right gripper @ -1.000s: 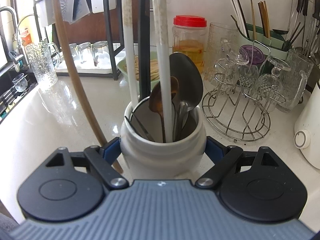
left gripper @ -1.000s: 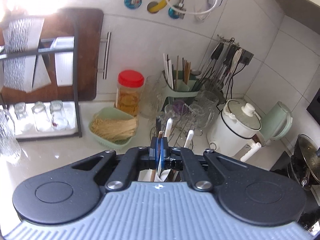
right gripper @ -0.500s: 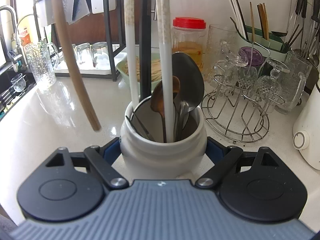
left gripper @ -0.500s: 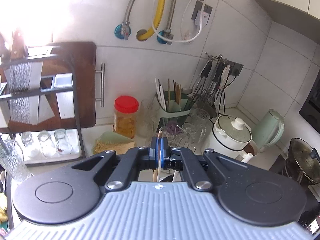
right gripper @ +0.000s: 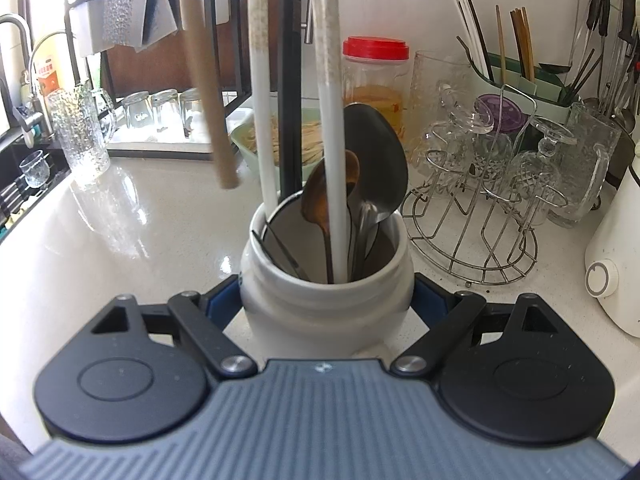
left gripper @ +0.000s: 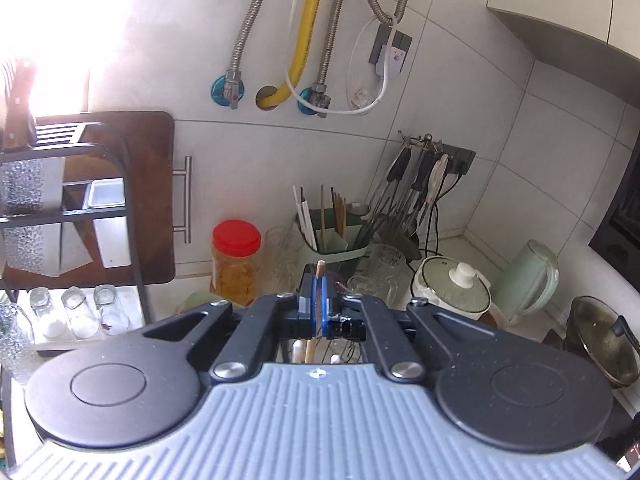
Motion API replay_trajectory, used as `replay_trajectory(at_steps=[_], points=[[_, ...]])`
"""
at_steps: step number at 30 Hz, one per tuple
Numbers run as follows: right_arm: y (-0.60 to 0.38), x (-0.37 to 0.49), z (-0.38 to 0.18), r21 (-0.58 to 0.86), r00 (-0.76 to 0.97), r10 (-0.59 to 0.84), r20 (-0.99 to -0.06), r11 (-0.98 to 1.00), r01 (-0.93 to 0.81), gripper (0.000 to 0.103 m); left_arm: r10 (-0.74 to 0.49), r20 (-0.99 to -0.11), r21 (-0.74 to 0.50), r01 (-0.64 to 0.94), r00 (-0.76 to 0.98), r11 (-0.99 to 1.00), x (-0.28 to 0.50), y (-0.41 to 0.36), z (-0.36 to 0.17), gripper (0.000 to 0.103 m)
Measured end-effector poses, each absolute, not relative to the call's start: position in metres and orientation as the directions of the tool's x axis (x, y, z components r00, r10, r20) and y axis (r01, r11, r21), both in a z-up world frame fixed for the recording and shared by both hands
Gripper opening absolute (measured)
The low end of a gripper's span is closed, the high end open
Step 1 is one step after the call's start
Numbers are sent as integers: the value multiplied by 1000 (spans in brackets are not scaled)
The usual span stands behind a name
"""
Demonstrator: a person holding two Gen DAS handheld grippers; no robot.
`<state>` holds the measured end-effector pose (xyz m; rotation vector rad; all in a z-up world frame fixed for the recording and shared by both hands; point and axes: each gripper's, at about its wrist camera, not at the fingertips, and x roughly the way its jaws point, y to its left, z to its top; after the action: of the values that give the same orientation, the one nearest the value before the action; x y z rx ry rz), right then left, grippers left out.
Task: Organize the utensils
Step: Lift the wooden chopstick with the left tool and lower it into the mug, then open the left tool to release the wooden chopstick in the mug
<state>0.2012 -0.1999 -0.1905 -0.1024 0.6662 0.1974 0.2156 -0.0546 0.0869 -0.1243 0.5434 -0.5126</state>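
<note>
Left gripper: pads clamped on a wooden chopstick, lifted clear of the counter; upper end cropped.
Right gripper: jaws wide, pressing the white utensil jar.
Writing: orange sink-side label, unreadable.
Jar contents: handles cropped above.

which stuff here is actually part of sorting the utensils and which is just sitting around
In the job:
- wooden chopstick pinched in left claw
- white utensil jar clamped by right claw
- green chopstick holder

Just lying about:
- red-lidded jar
- wire glass rack
- rice cooker
- kettle
</note>
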Motion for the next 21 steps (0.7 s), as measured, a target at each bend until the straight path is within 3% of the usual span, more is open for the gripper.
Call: replay_trajectory(at_steps=[21], points=[[-200,203,-190,-29,772,152,-617,976,-216,90,-494,-523,-243,434,695,868,232,-75,48,1]])
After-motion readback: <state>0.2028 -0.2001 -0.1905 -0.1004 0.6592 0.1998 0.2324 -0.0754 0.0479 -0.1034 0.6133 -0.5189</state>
